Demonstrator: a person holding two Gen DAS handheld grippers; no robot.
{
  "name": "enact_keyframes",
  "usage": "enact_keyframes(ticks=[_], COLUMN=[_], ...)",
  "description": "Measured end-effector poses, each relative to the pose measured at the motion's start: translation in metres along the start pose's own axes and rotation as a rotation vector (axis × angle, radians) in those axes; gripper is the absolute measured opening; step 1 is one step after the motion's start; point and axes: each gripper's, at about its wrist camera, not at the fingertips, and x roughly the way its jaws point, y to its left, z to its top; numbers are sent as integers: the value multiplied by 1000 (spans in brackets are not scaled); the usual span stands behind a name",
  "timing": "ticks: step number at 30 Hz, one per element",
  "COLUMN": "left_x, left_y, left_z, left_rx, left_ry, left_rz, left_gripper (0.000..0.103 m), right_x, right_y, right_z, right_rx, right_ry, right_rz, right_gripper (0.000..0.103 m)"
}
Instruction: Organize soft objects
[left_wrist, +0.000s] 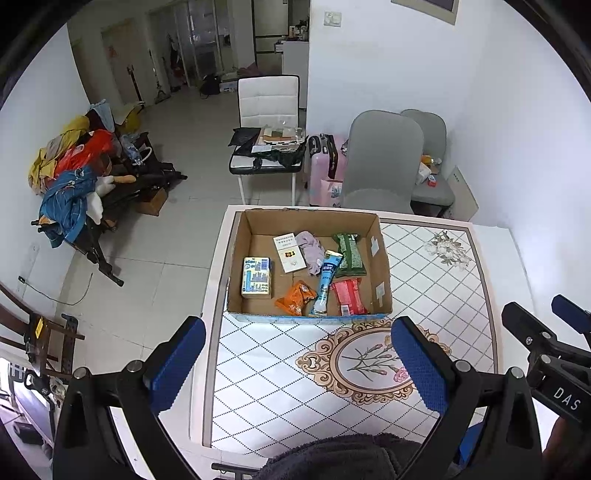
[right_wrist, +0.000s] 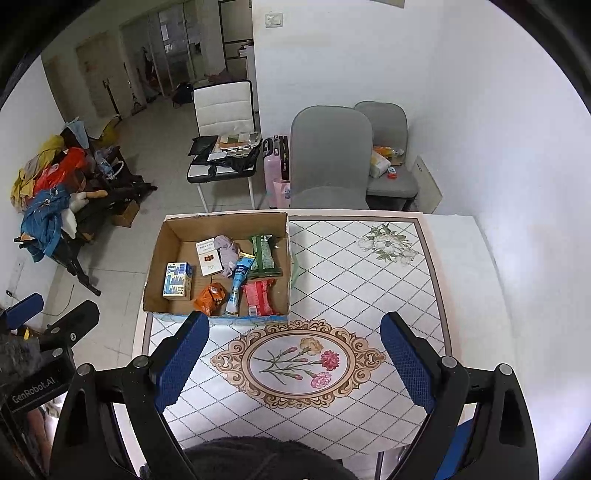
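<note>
Jaws on both grippers stand wide and hold nothing: the left gripper (left_wrist: 298, 363) and right gripper (right_wrist: 295, 360) hover over the bare patterned table (right_wrist: 369, 280), short of the cardboard box (left_wrist: 384, 258). All the goods lie inside the box: a purple cloth (left_wrist: 311, 251), green packet (left_wrist: 350, 254), red packet (left_wrist: 350, 295), orange packet (left_wrist: 295, 297), blue tube (left_wrist: 327, 282) and milk carton (left_wrist: 256, 277). This looks like either the start or the finish. Any next move means reaching forward into the box and pinching lightly.
</note>
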Motion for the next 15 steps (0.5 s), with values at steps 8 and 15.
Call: enact_keyframes(ticks=[8, 15], left_x=[-1, -3], left_y=[1, 3], left_z=[5, 7], left_rx=[13, 6], left_ry=[6, 8], left_rz=[-9, -6], left_gripper=[103, 103], right_x=[-4, -5], right_y=[1, 0], right_z=[-4, -4], right_rx=[4, 4], right_ry=[-4, -4], right_rz=[-8, -6], right_gripper=[96, 96])
